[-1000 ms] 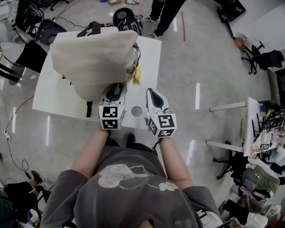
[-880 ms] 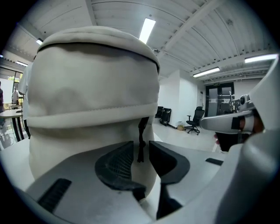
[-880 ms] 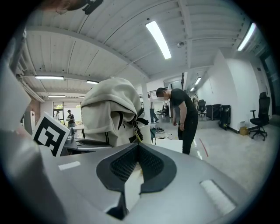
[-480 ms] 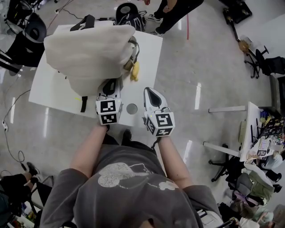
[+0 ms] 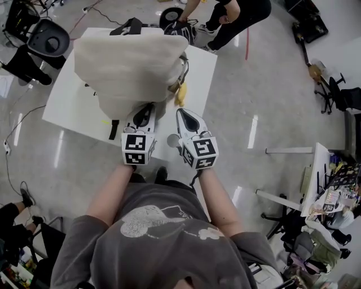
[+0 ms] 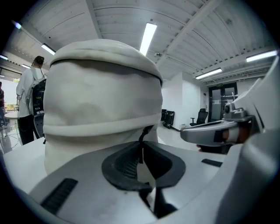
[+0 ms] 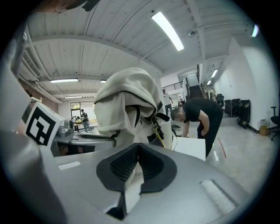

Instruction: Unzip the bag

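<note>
A cream backpack (image 5: 132, 62) lies on the white table (image 5: 67, 107) and fills the left gripper view (image 6: 100, 96). My left gripper (image 5: 145, 108) is at the bag's near lower edge. Its jaws (image 6: 141, 146) have just been closing, and a thin black pull strap (image 6: 144, 133) hanging from the bag is pinched between the pads. My right gripper (image 5: 183, 113) hovers just right of the left one, shut with nothing in it (image 7: 138, 148). It points at the bag's right side (image 7: 127, 105), where black straps and a yellow cord hang.
A yellow banana-like thing (image 5: 180, 94) lies by the bag's right side. A round grey grommet (image 5: 172, 140) sits in the table near its front edge. A person (image 5: 237, 17) bends over beyond the far corner; a black chair (image 5: 49, 42) stands left.
The right gripper has moved left, closer to the left gripper and the bag. The left gripper's jaws have drawn together at the bag's lower edge.
</note>
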### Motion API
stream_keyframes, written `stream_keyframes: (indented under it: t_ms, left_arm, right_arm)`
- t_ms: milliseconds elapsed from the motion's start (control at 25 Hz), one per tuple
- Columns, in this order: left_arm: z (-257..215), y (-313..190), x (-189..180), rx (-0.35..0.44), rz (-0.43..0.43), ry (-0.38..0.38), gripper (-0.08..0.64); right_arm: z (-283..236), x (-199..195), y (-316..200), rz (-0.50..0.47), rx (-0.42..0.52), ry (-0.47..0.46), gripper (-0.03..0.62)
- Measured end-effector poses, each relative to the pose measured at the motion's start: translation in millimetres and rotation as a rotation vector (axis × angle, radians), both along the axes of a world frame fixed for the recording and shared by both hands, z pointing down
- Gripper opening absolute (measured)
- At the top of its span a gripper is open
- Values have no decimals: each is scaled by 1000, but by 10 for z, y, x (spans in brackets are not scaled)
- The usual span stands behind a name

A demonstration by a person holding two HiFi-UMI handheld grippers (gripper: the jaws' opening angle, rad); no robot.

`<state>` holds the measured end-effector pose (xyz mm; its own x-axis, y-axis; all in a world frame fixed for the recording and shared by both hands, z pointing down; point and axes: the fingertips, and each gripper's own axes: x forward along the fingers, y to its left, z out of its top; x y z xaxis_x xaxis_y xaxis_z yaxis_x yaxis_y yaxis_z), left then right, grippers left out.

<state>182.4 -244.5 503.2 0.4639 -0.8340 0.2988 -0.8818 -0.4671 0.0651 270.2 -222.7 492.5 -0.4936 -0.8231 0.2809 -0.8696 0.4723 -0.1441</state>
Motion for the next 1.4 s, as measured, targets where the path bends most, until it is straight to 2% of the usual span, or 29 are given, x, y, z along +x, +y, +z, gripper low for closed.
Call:
stream_keyframes:
  t_ms: [80,200,280,400,480,520,720,1000,1240,1400]
  left_arm:
    - [-5,45,-31,6,33,-16,34]
    - [5,100,-91,4,76,-24,34]
    - [-25,127,-120,5,103,-23,34]
    - [-64,158,-163,0,144,-22,34]
    - [-69,171,-197,0,166,-30,34]
    - [-62,171,-214,0,177,-37,34]
    - [-37,164,-304,9,227,-66,34]
    - [-66,128,-338,29,247,-77,34]
    - [-109,122,-378,67,299,-105,35]
    - [-95,78,-475,71,276,-96,35]
  right_arm:
    - [11,-170,-76,-39,-2,11,15]
    - [62,-400,-194,-84,-25,37,70]
    - [83,-509,-265,-98,-39,50,109]
    - [111,-611,-357,-103,-40,95,132]
    - [134,-640,-388,-106,-44,123,116]
    - [139,-648,-390,-109,-45,131,80]
    - [136,-657,-264,-105,-13,154,35]
    - [120,-660,-231,-84,-5,143,25]
    - [100,-673,-138,-102,15,138,18]
    - [64,-662,-107,-92,36,133,17]
